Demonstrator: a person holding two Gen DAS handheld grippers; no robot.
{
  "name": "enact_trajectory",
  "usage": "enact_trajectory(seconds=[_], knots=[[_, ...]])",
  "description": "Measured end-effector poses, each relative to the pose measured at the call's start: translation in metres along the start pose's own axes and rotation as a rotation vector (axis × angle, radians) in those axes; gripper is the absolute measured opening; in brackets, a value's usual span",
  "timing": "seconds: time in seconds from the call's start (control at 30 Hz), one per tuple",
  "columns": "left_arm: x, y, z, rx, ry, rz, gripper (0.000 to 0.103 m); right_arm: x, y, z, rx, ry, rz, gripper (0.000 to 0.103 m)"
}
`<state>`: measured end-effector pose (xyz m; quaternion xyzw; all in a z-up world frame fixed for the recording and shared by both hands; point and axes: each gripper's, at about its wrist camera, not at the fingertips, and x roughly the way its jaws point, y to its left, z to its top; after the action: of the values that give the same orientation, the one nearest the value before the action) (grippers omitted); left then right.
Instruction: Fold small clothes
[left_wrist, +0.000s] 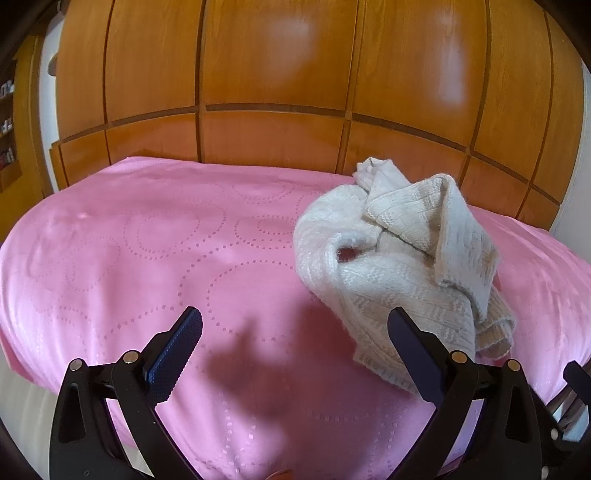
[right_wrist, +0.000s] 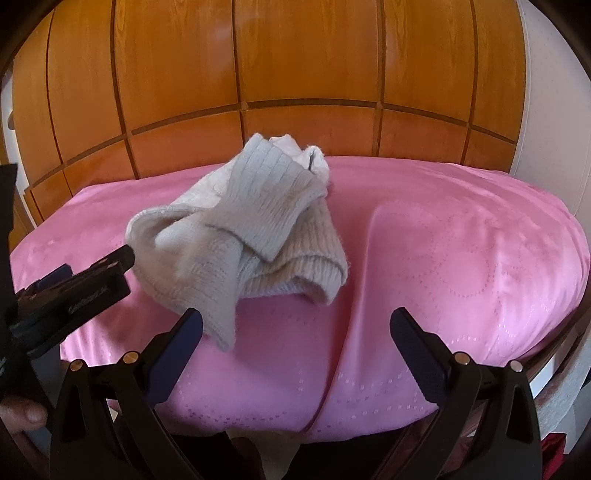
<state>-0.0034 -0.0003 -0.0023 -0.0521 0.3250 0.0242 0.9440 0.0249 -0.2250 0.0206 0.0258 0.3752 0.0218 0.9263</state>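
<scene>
A cream knitted sweater (left_wrist: 399, 258) lies crumpled in a heap on a pink bedspread (left_wrist: 147, 251). In the left wrist view it is right of centre, and my left gripper (left_wrist: 295, 325) is open and empty, its right finger (left_wrist: 413, 347) just in front of the sweater's near edge. In the right wrist view the sweater (right_wrist: 243, 229) is centre-left, and my right gripper (right_wrist: 295, 325) is open and empty a little in front of it. The left gripper's body (right_wrist: 74, 280) shows at the left, close to the sweater's left side.
The pink bedspread (right_wrist: 443, 251) covers the bed, with a fold running down its front. A wooden panelled wardrobe (left_wrist: 280, 74) stands right behind the bed. Shelves (left_wrist: 7, 122) show at the far left.
</scene>
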Motion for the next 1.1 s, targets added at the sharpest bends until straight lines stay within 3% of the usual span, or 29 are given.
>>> enact_trajectory(seconds=[1.1], knots=[[0.009, -0.004, -0.003, 0.035, 0.043, 0.005, 0.099, 0.016, -0.016, 0.006, 0.045, 0.03, -0.008, 0.101]])
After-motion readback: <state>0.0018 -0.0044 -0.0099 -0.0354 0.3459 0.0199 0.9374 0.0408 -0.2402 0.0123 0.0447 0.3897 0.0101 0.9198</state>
